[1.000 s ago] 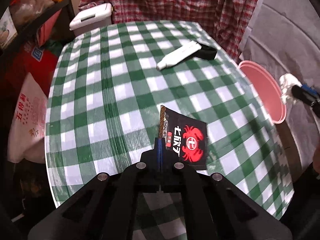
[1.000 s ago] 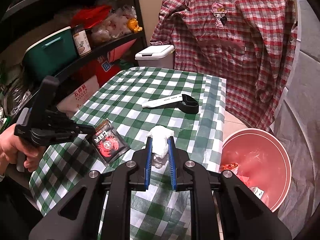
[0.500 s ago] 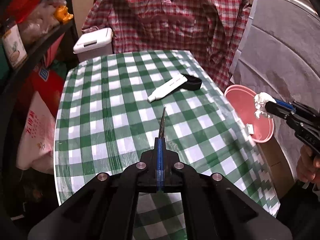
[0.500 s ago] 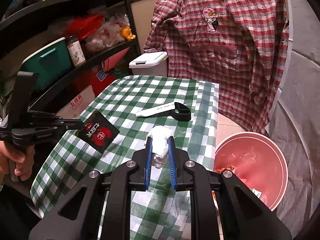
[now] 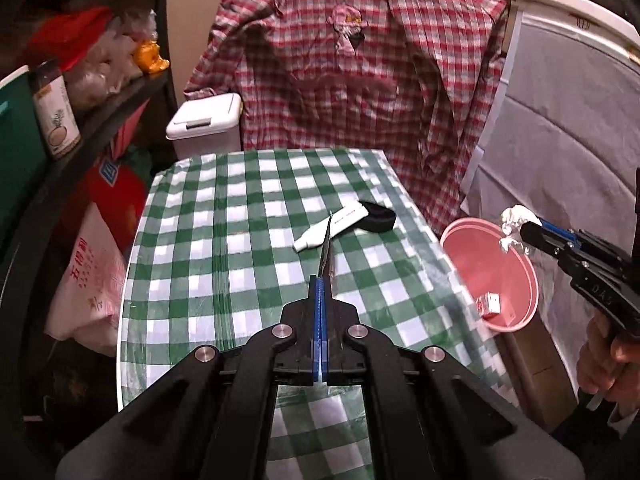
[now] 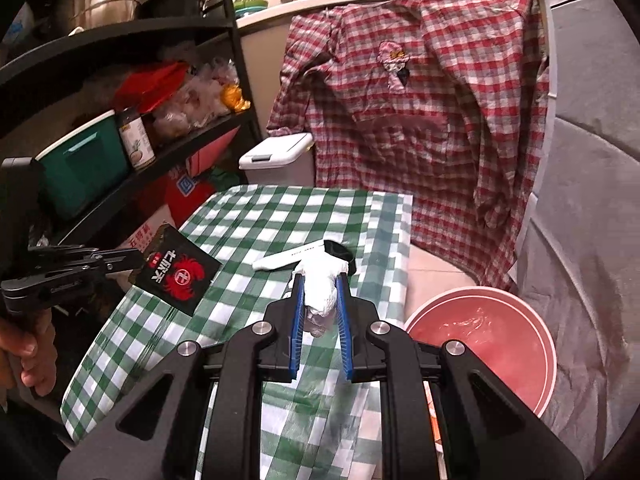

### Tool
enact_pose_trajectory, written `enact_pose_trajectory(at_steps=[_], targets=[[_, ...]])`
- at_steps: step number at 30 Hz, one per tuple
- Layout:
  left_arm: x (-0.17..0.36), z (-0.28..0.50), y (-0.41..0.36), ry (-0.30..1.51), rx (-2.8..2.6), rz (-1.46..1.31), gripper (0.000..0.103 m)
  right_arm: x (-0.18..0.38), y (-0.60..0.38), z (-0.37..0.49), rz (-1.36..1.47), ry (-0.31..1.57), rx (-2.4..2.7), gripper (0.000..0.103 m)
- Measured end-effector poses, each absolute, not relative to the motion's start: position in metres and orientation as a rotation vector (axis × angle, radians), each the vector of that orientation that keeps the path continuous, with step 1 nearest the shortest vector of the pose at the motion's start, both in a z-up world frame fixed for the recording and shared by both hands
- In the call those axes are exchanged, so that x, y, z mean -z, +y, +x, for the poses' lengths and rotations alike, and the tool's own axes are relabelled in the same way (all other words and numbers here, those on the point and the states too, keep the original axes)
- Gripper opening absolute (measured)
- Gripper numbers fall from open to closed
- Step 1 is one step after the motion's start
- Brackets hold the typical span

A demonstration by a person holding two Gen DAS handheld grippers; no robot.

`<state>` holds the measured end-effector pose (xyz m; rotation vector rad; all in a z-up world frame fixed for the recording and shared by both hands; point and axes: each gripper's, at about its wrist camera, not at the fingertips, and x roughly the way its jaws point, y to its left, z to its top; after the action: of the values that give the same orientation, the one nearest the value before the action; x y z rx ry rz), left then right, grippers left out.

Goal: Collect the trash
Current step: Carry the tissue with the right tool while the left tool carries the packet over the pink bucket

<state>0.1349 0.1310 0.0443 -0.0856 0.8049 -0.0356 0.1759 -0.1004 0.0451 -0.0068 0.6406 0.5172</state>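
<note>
Holding a packet [image 6: 176, 276] edge-pinched in my left gripper [image 5: 322, 280] and a tissue [image 6: 320, 280] clamped in my right gripper [image 6: 320, 292], both above the table [image 5: 240, 240], I risk dropping either short of the bin [image 6: 480, 344].

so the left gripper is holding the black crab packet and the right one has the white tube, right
Not quite. The right gripper holds a crumpled white tissue, as the right wrist view shows; the white tube lies on the table. The left gripper does hold the black crab packet.
</note>
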Motion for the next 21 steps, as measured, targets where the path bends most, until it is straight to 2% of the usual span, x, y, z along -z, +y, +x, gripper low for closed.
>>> enact_pose_trajectory(at_steps=[21], targets=[[-0.076,0.141,0.094,0.654,-0.004,-0.123,0.0,-0.075,-0.158,0.19,0.054,0.538,-0.387,0.016]])
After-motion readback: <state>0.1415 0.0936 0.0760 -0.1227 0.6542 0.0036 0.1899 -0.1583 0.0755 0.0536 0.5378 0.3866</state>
